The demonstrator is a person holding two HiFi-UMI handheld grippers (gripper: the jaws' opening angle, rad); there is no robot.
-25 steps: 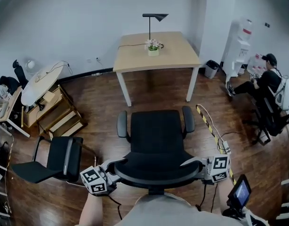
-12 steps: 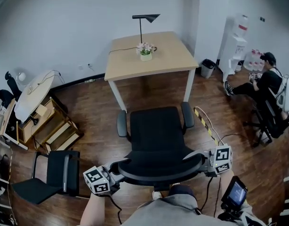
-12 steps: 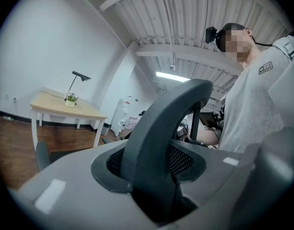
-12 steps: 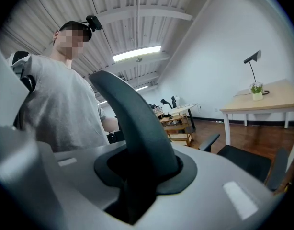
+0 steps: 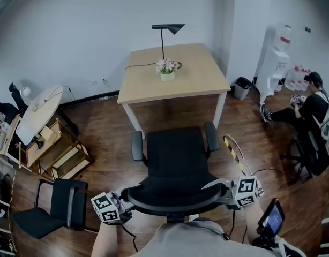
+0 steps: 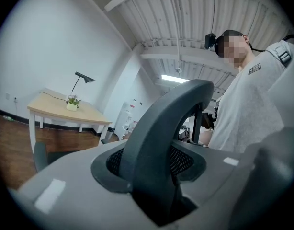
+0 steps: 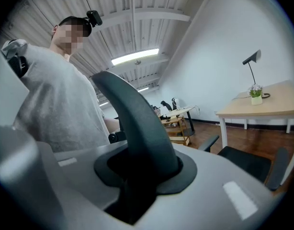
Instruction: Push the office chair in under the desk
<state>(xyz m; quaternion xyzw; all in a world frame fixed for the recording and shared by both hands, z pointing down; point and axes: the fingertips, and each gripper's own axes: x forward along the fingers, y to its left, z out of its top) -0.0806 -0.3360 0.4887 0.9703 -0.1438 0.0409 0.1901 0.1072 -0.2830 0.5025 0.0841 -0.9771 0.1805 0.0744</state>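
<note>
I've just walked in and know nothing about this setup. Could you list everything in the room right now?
office chair: one, black, centre, facing the desk
desk: one, pale wood with white legs, by the far wall
lamp: one, black, on the desk
flower pot: one, pale, on the desk by the lamp
small chair: one, black, near left
wooden shelves: one unit, brown, left
round board: one, white, tilted, left
water dispenser: one, white, right wall
bin: one, dark, right of the desk
seated person: one, dark clothes, far right
striped cable cover: one, yellow-black, on the floor
left gripper: grey, clamped on the chair back's left edge
right gripper: grey, clamped on its right edge
</note>
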